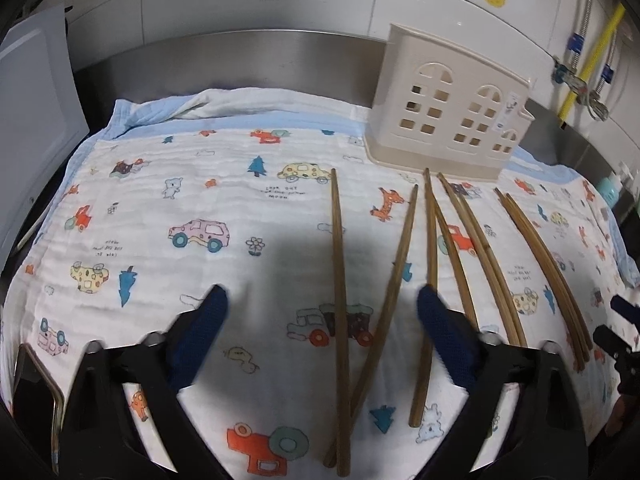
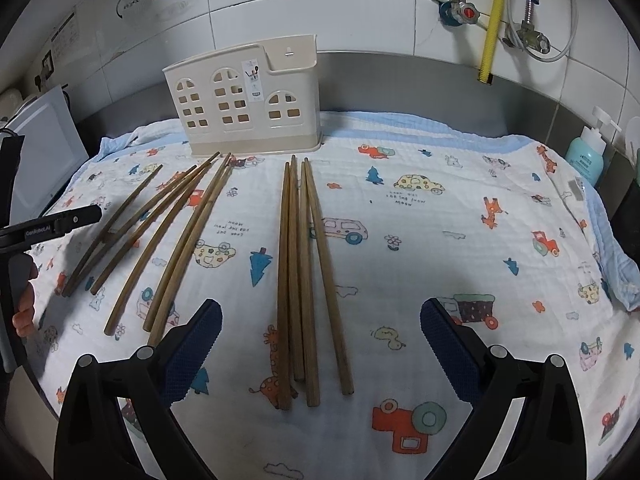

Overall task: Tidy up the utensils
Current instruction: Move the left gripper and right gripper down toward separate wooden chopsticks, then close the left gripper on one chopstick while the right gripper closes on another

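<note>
Beige holder upright on cloth, contents unseen; chopsticks lie before it; both jaws spread, grasping nothing.

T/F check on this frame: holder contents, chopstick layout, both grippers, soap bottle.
1. The beige utensil holder stands upright at the back of the printed cloth. True.
2. A chopstick is already in the holder. False: none shows in it; the chopsticks lie on the cloth.
3. A bundle of four chopsticks lies between the right gripper fingers. True.
4. The left gripper is clamped on a chopstick. False: its fingers stand apart, chopsticks loose between them.
5. The teal soap bottle lies tipped over. False: it stands upright.
</note>
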`<state>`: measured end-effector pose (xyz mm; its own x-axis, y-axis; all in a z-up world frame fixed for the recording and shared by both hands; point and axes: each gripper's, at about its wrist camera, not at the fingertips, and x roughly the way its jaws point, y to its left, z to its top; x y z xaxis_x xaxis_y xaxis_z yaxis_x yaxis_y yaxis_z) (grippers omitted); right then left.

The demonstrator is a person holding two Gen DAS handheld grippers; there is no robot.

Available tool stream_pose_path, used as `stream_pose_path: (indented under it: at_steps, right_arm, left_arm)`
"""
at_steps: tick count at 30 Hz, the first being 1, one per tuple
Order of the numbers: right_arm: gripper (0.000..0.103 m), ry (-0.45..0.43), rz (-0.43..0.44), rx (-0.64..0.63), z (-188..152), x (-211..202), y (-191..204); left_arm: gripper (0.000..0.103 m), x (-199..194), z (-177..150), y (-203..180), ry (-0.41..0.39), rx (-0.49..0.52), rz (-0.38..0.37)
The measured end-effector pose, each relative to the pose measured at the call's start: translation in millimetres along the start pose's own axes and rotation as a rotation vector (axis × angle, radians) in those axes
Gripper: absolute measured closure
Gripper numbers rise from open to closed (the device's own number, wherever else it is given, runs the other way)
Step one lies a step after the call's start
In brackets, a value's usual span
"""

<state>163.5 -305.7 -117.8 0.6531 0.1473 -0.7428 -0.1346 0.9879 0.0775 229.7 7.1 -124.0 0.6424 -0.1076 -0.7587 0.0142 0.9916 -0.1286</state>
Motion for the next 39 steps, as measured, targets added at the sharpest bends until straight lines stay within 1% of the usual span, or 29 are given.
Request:
stream_pose_path:
  at_steps: [1, 2, 3, 9, 11, 13, 14, 16, 17, 18, 19, 20, 22, 23, 25, 27, 28, 30, 32, 34, 35, 39]
  right_arm:
    - [0.007, 0.000, 0.000, 0.001, 0.0, 0.6, -0.1]
    - [0.007, 0.001, 0.002, 0.003, 0.4, 1.4, -0.7]
    - [0.007, 0.002, 0.002, 0.006, 0.2, 1.8, -1.2]
    - [0.007, 0.007, 0.006, 0.023, 0.6, 4.6, -5.3]
    - [0.008, 0.006, 0.003, 0.022, 1.4, 4.8, -6.3]
    - [0.010, 0.004, 0.003, 0.023, 1.7, 4.7, -6.9]
    - [0.015, 0.004, 0.004, 0.023, 2.1, 4.9, -7.4]
    - [0.016, 0.011, 0.006, 0.024, 2.7, 6.9, -7.6]
    - [0.018, 0.012, 0.003, 0.022, 2.8, 7.4, -7.5]
    - [0.029, 0.015, 0.009, 0.020, 2.7, 8.0, -7.2]
    - [0.034, 0.020, 0.015, 0.023, 2.6, 9.1, -7.5]
    - [0.036, 0.027, 0.022, 0.029, 2.7, 10.6, -8.2]
    - [0.038, 0.033, 0.023, 0.033, 1.8, 12.7, -8.8]
    - [0.041, 0.035, 0.025, 0.032, 1.5, 13.5, -8.8]
    - [0.043, 0.037, 0.028, 0.031, 1.1, 14.7, -8.5]
    - [0.052, 0.042, 0.030, 0.028, 1.3, 16.4, -8.3]
    - [0.053, 0.043, 0.028, 0.028, 1.5, 17.0, -8.7]
    - [0.061, 0.047, 0.029, 0.026, 1.9, 18.8, -9.4]
    - [0.064, 0.052, 0.030, 0.026, 2.6, 21.0, -10.4]
    - [0.071, 0.059, 0.031, 0.024, 2.9, 23.8, -11.1]
    - [0.076, 0.063, 0.031, 0.026, 2.9, 25.1, -11.8]
    - [0.081, 0.069, 0.021, 0.020, 5.4, 31.3, -12.8]
  left_arm:
    - [0.028, 1.3, 0.4, 1.3, 0.008, -0.006, -0.007]
    - [0.030, 2.6, 0.2, 2.4, 0.014, -0.014, -0.013]
    - [0.036, 3.5, -0.2, 2.8, 0.018, -0.016, -0.023]
    - [0.066, 8.1, -4.4, 0.2, 0.039, 0.003, -0.051]
    - [0.069, 10.0, -5.9, -0.8, 0.044, 0.007, -0.050]
    - [0.078, 12.1, -7.4, -0.3, 0.052, 0.005, -0.055]
    - [0.079, 13.0, -8.3, -0.1, 0.055, 0.004, -0.057]
    - [0.085, 14.5, -9.1, 0.5, 0.060, 0.004, -0.054]
    - [0.086, 14.8, -9.5, 0.4, 0.062, 0.007, -0.055]
    - [0.088, 14.7, -10.2, 0.2, 0.062, 0.010, -0.054]
    - [0.088, 14.5, -10.8, 0.1, 0.062, 0.014, -0.051]
    - [0.088, 14.7, -11.8, -0.7, 0.064, 0.018, -0.048]
    - [0.088, 16.1, -13.3, -1.1, 0.072, 0.019, -0.049]
    - [0.088, 17.0, -14.1, -1.2, 0.076, 0.017, -0.048]
    - [0.088, 17.6, -14.9, -2.2, 0.076, 0.020, -0.044]
    - [0.088, 18.1, -14.8, -2.0, 0.076, 0.014, -0.044]
    - [0.088, 17.9, -15.2, -2.2, 0.075, 0.011, -0.046]
    - [0.088, 17.9, -15.6, -1.1, 0.071, 0.008, -0.044]
    - [0.088, 17.7, -16.1, -2.0, 0.068, 0.014, -0.039]
    - [0.088, 17.7, -16.5, -2.7, 0.066, 0.024, -0.033]
    - [0.088, 17.6, -16.8, -3.2, 0.065, 0.027, -0.031]
    - [0.088, 17.9, -15.4, -1.9, 0.070, 0.024, -0.036]
